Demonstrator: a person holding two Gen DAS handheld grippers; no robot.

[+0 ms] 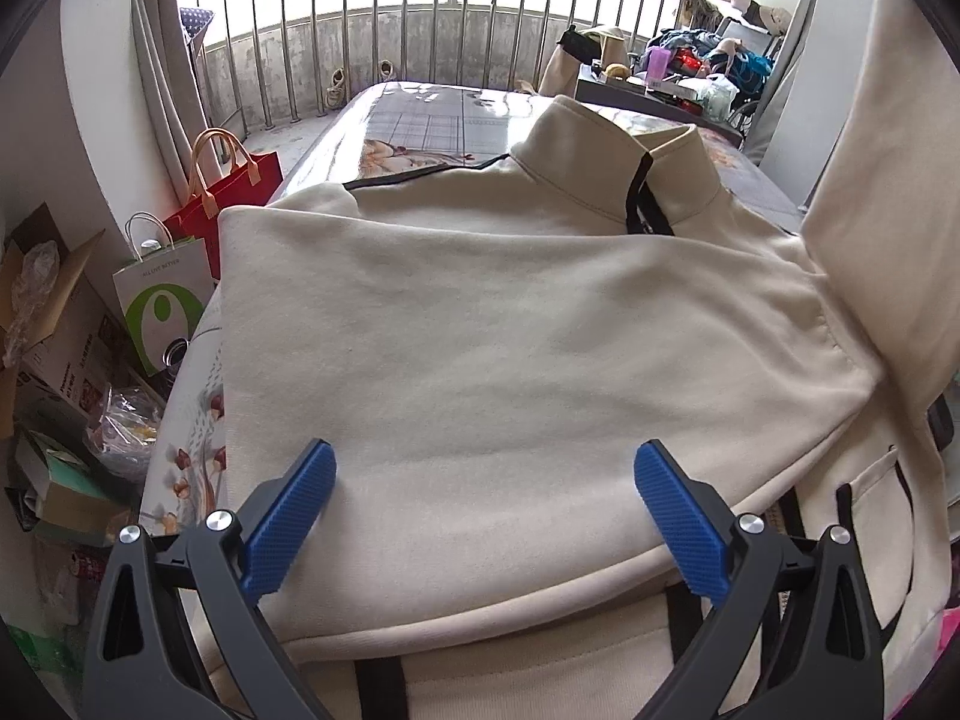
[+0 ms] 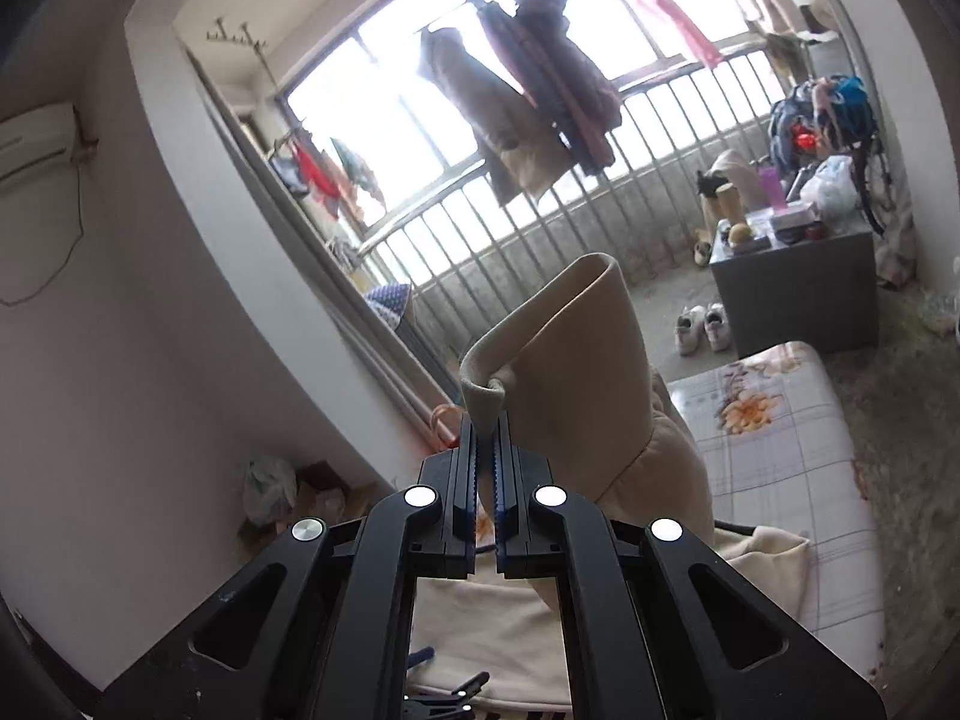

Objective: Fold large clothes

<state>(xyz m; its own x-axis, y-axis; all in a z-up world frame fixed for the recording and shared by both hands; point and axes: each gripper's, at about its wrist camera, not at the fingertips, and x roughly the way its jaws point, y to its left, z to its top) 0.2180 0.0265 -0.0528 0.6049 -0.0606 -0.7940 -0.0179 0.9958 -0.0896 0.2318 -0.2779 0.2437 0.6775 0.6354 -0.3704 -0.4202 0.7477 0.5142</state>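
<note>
1. We see a cream sweatshirt (image 1: 510,324) with black trim spread flat on a bed (image 1: 420,120) covered by a floral sheet; its collar (image 1: 624,162) lies at the far end, near the balcony railing (image 1: 384,30).
2. Our left gripper (image 1: 485,498) hovers over the near part of the garment, close to its hem. Its blue fingers (image 1: 288,516) stand wide apart, with only flat fabric below them and nothing clamped.
3. Our right gripper (image 2: 485,444) is raised well above the bed and its fingers (image 2: 468,462) are pressed together on the cuff end of the sleeve (image 2: 570,372). The cuff curls up past the fingertips, and the rest of the sleeve hangs down to the garment below.
4. In the left wrist view that lifted sleeve rises as a cream band along the right edge of the scene.
5. To the left of the bed, on the floor, stand a red bag (image 1: 234,192), a white paper bag with a green mark (image 1: 162,306) and open cardboard boxes (image 1: 54,312).
6. Beyond the far end of the bed is a grey cabinet (image 2: 792,282) crowded with small items, with a pair of white shoes (image 2: 702,324) beside it. Laundry (image 2: 522,102) hangs at the window above the railing.
</note>
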